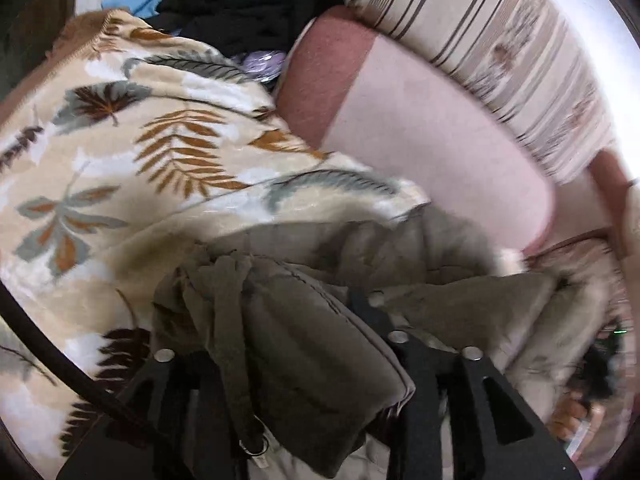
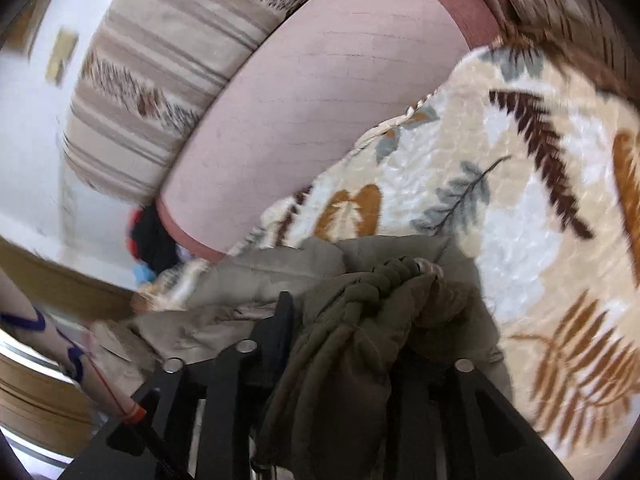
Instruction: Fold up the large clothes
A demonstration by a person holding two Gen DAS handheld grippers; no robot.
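My left gripper (image 1: 280, 344) and right gripper (image 2: 352, 340) each clamp bunched olive jacket (image 1: 320, 360), orientation unreadable. Only the left view shows the piled clothes (image 1: 240, 4).

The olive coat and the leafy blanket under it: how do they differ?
The olive coat is plain drab green; the leafy blanket is cream with brown, orange and grey leaves. The coat is bunched and pinched in the left claw and right claw; the blanket lies spread on the sofa. Both are large, soft fabric.
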